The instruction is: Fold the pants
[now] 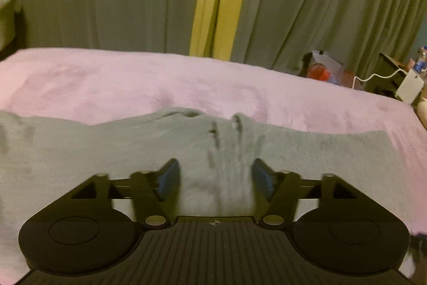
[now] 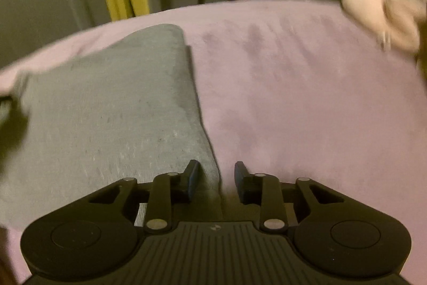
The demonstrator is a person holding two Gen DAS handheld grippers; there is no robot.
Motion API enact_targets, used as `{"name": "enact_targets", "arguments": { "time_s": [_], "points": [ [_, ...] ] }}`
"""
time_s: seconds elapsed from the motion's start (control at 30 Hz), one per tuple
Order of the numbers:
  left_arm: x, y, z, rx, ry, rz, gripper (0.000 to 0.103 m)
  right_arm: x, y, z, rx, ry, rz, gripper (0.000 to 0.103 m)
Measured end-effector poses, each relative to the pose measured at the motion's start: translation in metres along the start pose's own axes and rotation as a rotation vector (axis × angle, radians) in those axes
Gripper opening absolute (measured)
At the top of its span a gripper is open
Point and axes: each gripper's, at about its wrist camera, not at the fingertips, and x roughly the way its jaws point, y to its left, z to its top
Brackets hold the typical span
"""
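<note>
Matt grey knit pants, plush pink blanket

A bed under a plush pink blanket is carrying everything here. Grey pants are lying flat on the blanket, spreading sideways across it, with a straight folded edge running along bare pink fabric in the right wrist view

We hold our left gripper tilted downward with its blue-padded jaws standing wide apart and pressing on nothing, and our right gripper pitched more steeply down with its dark jaws drawn closer together, a gap between them and neither pad visibly clamped.
</note>
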Motion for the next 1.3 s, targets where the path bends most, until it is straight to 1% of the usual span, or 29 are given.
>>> {"name": "enact_targets", "arguments": {
  "time_s": [0.07, 0.13, 0.2, 0.23, 0.27, 0.3, 0.33, 0.37, 0.4, 0.43, 0.47, 0.57, 0.6, 0.63, 0.67, 0.7, 0.73, 0.8, 0.9, 0.97, 1.0, 1.07, 1.2, 1.3],
  "points": [
    [-0.018, 0.01, -0.007, 0.02, -0.016, 0.003, 0.079, -0.007, -0.006, 0.0, 0.04, -0.027, 0.039, 0.029],
    [-0.033, 0.019, -0.018, 0.016, -0.031, 0.018, 0.082, -0.018, -0.006, -0.003, 0.039, -0.094, 0.081, 0.029],
    [-0.045, 0.035, -0.033, -0.031, -0.041, 0.042, 0.084, -0.032, -0.002, -0.007, 0.016, -0.167, 0.131, 0.029],
    [-0.049, 0.044, -0.04, -0.065, -0.049, 0.055, 0.084, -0.033, 0.002, -0.008, -0.005, -0.186, 0.146, 0.03],
    [-0.053, 0.055, -0.047, -0.117, -0.058, 0.077, 0.084, -0.033, 0.007, -0.01, -0.032, -0.195, 0.16, 0.033],
    [-0.056, 0.067, -0.054, -0.185, -0.06, 0.102, 0.084, -0.032, 0.011, -0.011, -0.055, -0.185, 0.171, 0.04],
    [-0.058, 0.078, -0.058, -0.26, -0.057, 0.118, 0.084, -0.027, 0.015, -0.012, -0.079, -0.148, 0.168, 0.045],
    [-0.06, 0.092, -0.059, -0.342, -0.057, 0.125, 0.084, -0.017, 0.02, -0.013, -0.101, -0.075, 0.161, 0.061],
    [-0.064, 0.103, -0.059, -0.404, -0.066, 0.126, 0.084, -0.009, 0.024, -0.013, -0.12, -0.024, 0.151, 0.061],
    [-0.069, 0.112, -0.057, -0.43, -0.083, 0.135, 0.084, -0.007, 0.028, -0.014, -0.147, -0.028, 0.128, 0.061],
    [-0.074, 0.117, -0.055, -0.423, -0.102, 0.171, 0.085, -0.009, 0.032, -0.015, -0.167, -0.045, 0.123, 0.063],
    [-0.09, 0.128, -0.057, -0.364, -0.16, 0.326, 0.088, -0.018, 0.038, -0.019, -0.187, -0.087, 0.154, 0.063],
    [-0.094, 0.135, -0.059, -0.378, -0.17, 0.349, 0.088, -0.021, 0.039, -0.021, -0.191, -0.102, 0.166, 0.065],
    [-0.098, 0.146, -0.063, -0.421, -0.176, 0.349, 0.09, -0.023, 0.04, -0.022, -0.19, -0.111, 0.173, 0.067],
    [-0.1, 0.161, -0.066, -0.48, -0.174, 0.341, 0.091, -0.023, 0.039, -0.022, -0.184, -0.108, 0.175, 0.074],
    [-0.101, 0.173, -0.068, -0.526, -0.166, 0.349, 0.091, -0.022, 0.038, -0.02, -0.179, -0.096, 0.172, 0.077],
    [-0.101, 0.187, -0.071, -0.579, -0.152, 0.367, 0.091, -0.018, 0.038, -0.019, -0.173, -0.076, 0.163, 0.078],
    [-0.099, 0.207, -0.076, -0.642, -0.125, 0.373, 0.091, -0.013, 0.037, -0.016, -0.157, -0.051, 0.167, 0.08],
    [-0.089, 0.227, -0.082, -0.702, -0.076, 0.34, 0.091, -0.01, 0.039, -0.014, -0.154, -0.045, 0.184, 0.087],
    [-0.084, 0.241, -0.087, -0.767, -0.068, 0.284, 0.092, -0.008, 0.04, -0.015, -0.174, -0.042, 0.177, 0.089],
    [-0.081, 0.244, -0.089, -0.785, -0.069, 0.28, 0.093, -0.006, 0.04, -0.015, -0.182, -0.04, 0.177, 0.091],
    [-0.076, 0.247, -0.088, -0.774, -0.078, 0.282, 0.096, -0.004, 0.042, -0.015, -0.182, -0.038, 0.184, 0.093],
    [-0.064, 0.241, -0.076, -0.707, -0.063, 0.316, 0.097, -0.002, 0.039, -0.015, -0.157, -0.034, 0.204, 0.096],
    [-0.056, 0.234, -0.069, -0.678, -0.06, 0.31, 0.097, 0.001, 0.042, -0.016, -0.159, -0.033, 0.203, 0.098]
  ]
}}
